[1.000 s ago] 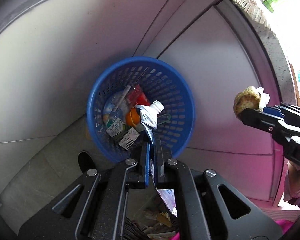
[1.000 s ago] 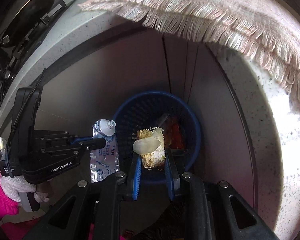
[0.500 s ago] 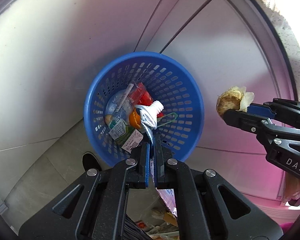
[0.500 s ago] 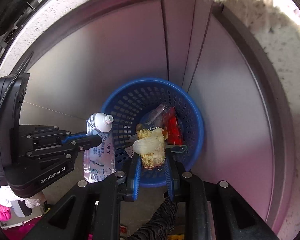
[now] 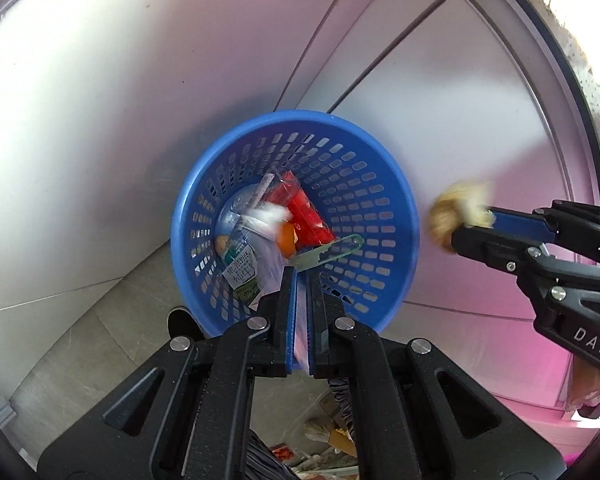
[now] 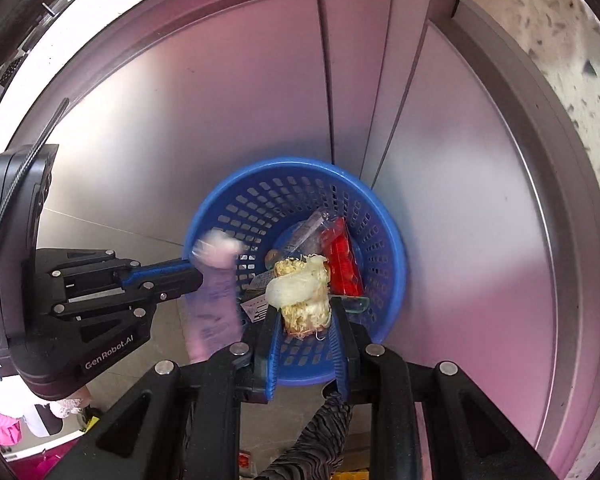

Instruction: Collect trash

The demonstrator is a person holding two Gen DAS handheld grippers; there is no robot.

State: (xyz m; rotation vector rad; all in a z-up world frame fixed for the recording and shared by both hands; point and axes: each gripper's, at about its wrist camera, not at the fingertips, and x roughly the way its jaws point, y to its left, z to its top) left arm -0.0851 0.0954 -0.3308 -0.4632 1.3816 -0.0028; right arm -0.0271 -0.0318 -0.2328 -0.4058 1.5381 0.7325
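A blue perforated basket [image 5: 380, 184] stands on the floor against grey cabinet doors and holds several trash items, among them a red wrapper [image 5: 304, 212]. The basket also shows in the right wrist view [image 6: 380, 216]. My left gripper [image 5: 301, 276] has its jaws slightly apart, and a silver spouted pouch [image 6: 212, 292], blurred, lies between them above the basket's near rim. My right gripper [image 6: 306, 316] is shut on a yellowish noodle clump [image 6: 304, 292] over the basket; that clump shows at the right in the left wrist view [image 5: 456, 212].
Grey cabinet doors [image 6: 220, 120] stand behind the basket. A speckled stone counter edge [image 6: 572, 80] curves along the right. Tiled floor [image 5: 80, 340] lies to the left of the basket. Loose litter [image 5: 332, 440] lies on the floor below the grippers.
Both grippers have moved closer to the basket. The left jaws have parted a little and the pouch now looks blurred, shifting downward. The right gripper still holds the noodle clump.
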